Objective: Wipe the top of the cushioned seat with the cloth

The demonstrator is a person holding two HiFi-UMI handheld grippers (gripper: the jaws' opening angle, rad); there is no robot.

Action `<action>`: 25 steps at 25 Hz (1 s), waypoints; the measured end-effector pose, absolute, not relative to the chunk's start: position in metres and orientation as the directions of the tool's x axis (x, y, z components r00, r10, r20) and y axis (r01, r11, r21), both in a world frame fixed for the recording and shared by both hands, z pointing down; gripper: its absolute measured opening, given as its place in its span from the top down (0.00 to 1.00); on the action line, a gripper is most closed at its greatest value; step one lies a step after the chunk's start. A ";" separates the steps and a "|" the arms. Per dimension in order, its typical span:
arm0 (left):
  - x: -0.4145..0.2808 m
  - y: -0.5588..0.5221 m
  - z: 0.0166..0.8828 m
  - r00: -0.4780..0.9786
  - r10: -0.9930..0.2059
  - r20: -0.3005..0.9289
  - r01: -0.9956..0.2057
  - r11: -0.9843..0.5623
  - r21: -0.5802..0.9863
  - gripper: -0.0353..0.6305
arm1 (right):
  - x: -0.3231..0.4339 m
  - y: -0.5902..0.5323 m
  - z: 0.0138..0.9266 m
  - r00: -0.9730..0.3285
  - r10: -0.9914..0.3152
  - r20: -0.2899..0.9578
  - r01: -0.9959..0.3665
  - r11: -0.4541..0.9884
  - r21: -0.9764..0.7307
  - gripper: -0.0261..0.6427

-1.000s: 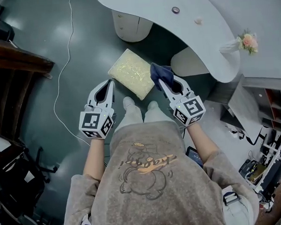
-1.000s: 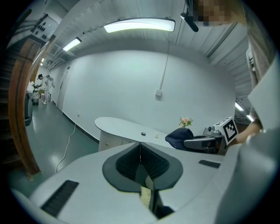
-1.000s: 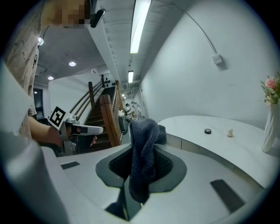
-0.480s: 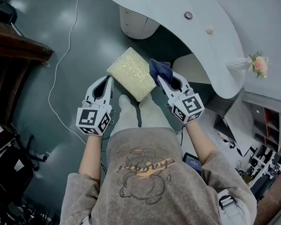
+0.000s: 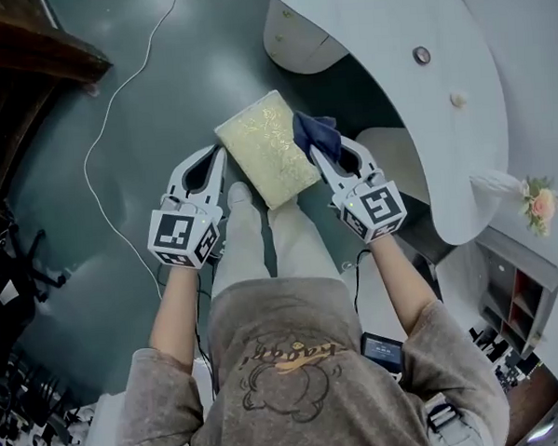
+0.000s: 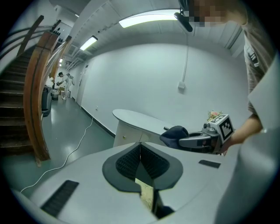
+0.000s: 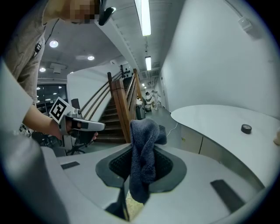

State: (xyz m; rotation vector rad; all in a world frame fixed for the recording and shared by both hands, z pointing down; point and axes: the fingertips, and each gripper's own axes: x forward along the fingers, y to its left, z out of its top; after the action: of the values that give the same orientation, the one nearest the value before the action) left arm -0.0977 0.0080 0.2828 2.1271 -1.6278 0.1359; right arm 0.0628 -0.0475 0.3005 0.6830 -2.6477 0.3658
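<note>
Seat (image 5: 266, 151) lies mid-frame in the head view between your grippers, its long axis running up-frame with a slight tilt. Your right gripper (image 5: 318, 157) clamps the cloth (image 5: 312, 134) at the seat's right edge, so your sweep goes left. Your left gripper (image 5: 216, 161) is closed on nothing.

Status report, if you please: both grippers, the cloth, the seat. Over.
Left gripper shut, empty. Right gripper shut on the blue cloth, at the cushioned seat's right edge. Nothing lying on the seat top.
</note>
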 end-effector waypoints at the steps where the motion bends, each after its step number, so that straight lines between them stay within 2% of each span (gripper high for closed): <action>1: -0.100 0.006 0.291 0.287 -0.892 0.349 -0.938 -0.187 0.293 0.92 | 0.058 -0.052 0.309 -0.817 -0.391 0.424 -0.490 0.858 -0.152 0.83; 13: -0.105 -0.010 0.384 0.209 -0.908 0.365 -0.947 -0.094 0.307 0.92 | 0.016 -0.070 0.412 -0.862 -0.190 0.470 -0.280 0.951 -0.130 0.83; 25: -0.122 0.008 0.460 0.164 -0.898 0.407 -0.943 -0.022 0.332 0.92 | -0.031 -0.056 0.498 -0.830 -0.054 0.556 -0.139 0.984 -0.112 0.83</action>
State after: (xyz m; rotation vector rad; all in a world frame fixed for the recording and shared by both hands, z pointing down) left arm -0.1216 0.0085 0.4600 1.9230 -1.7387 0.1111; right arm -0.0305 -0.0558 0.4978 0.1354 -2.5473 0.1981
